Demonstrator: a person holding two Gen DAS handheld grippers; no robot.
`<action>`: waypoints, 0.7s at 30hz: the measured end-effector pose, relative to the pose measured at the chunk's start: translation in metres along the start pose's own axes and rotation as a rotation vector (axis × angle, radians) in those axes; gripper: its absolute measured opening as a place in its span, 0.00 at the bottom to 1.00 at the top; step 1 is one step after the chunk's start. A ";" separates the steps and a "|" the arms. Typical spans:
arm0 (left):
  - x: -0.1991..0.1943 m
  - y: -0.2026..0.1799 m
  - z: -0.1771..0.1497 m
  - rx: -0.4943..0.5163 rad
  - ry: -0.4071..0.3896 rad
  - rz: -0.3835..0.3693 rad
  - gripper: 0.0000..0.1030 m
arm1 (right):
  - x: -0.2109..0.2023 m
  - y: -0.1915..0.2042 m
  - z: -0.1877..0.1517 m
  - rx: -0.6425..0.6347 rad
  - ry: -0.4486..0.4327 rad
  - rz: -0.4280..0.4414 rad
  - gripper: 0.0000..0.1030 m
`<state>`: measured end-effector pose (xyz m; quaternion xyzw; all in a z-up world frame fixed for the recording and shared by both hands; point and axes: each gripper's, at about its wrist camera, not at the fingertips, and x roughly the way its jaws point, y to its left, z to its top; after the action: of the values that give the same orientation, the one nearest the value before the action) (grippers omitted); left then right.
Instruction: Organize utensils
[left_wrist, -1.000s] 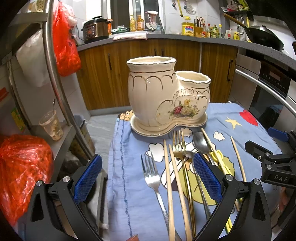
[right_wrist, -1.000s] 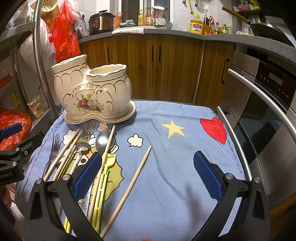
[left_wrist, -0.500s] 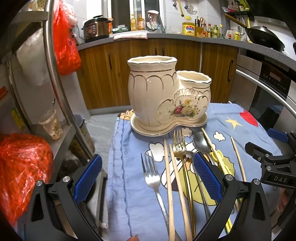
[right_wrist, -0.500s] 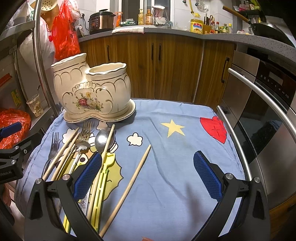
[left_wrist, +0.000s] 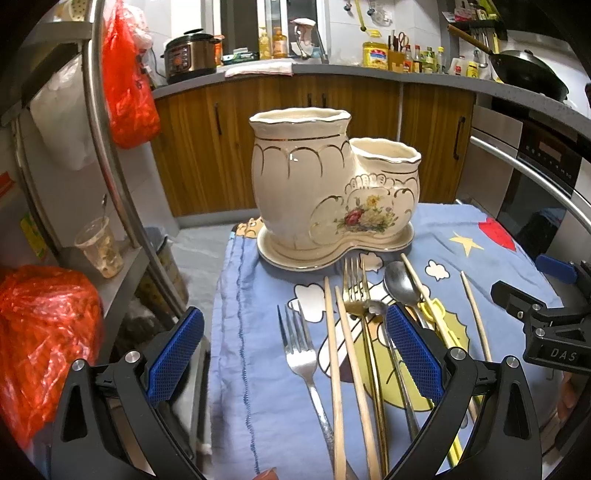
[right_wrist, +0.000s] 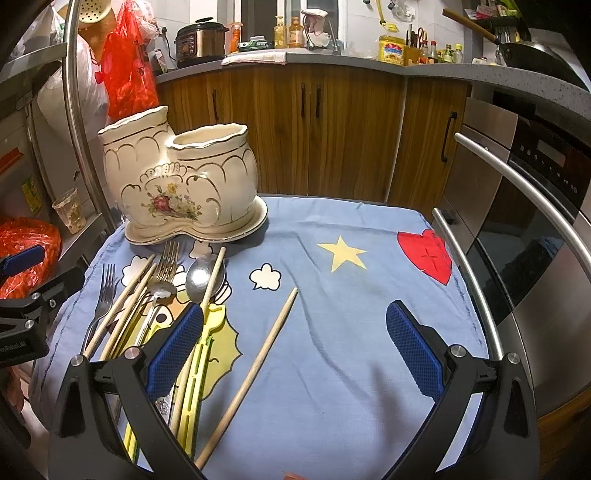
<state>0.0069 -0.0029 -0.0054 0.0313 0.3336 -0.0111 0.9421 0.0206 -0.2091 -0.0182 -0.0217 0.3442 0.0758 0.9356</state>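
Observation:
A cream two-cup ceramic utensil holder (left_wrist: 332, 192) stands on its saucer at the far side of the blue cloth (left_wrist: 251, 332); it also shows in the right wrist view (right_wrist: 181, 184). In front of it lie a silver fork (left_wrist: 303, 354), a gold fork (left_wrist: 356, 288), a spoon (left_wrist: 400, 284), wooden chopsticks (left_wrist: 334, 354) and a yellow plastic piece (right_wrist: 199, 354). One chopstick (right_wrist: 258, 365) lies apart to the right. My left gripper (left_wrist: 291, 354) is open and empty above the silver fork. My right gripper (right_wrist: 291, 350) is open and empty above the lone chopstick.
A metal rack with red bags (left_wrist: 40, 332) and a plastic cup (left_wrist: 99, 247) stands left of the table. An oven with a steel handle (right_wrist: 524, 206) is on the right. Wooden cabinets (right_wrist: 314, 129) and a cluttered counter are behind.
Both grippers have drifted very slightly; the holder sits a touch higher in the right wrist view. Nothing was taken or let go.

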 end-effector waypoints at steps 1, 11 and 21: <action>0.001 0.000 0.000 0.001 0.003 0.000 0.95 | 0.000 -0.001 0.000 0.002 0.001 -0.001 0.95; 0.002 -0.002 0.000 0.002 0.010 0.001 0.95 | 0.001 -0.004 -0.001 0.009 0.004 -0.005 0.95; 0.007 0.001 0.000 -0.004 0.019 -0.001 0.95 | 0.005 -0.007 0.000 0.018 0.019 -0.004 0.95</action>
<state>0.0127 -0.0015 -0.0098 0.0295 0.3426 -0.0105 0.9390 0.0259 -0.2152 -0.0217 -0.0147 0.3538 0.0709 0.9325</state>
